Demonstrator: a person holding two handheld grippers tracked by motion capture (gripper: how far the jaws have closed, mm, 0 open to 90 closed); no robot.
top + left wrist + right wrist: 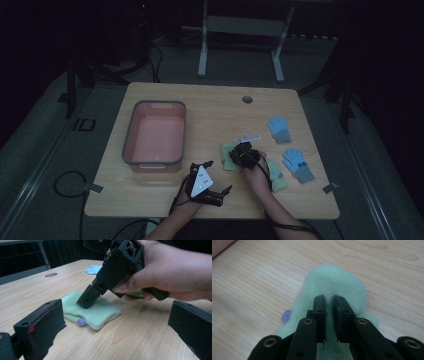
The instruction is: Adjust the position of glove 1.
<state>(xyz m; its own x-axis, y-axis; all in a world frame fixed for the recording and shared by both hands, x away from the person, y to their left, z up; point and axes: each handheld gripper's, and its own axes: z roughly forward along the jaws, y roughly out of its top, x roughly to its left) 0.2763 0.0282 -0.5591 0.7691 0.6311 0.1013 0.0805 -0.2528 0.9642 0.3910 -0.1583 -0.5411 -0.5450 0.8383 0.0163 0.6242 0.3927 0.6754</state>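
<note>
A light green glove (226,149) lies flat on the wooden table (215,107), right of centre. My right gripper (239,156) points down onto it. In the right gripper view the right gripper (329,302) has its jaws nearly together, pinching green glove (334,277) fabric. A small purple dot (286,315) shows on the glove's edge. My left gripper (217,176) rests near the front edge, open. In the left gripper view the left gripper (117,332) has wide-set jaws, with the glove (100,312) and the right gripper (86,301) beyond them.
A pink bin (129,135) with a grey rim stands at the table's left. A second green glove (278,179) lies under my right wrist. Two blue gloves (279,129) (299,166) lie at the right. A round hole (247,99) sits near the far edge.
</note>
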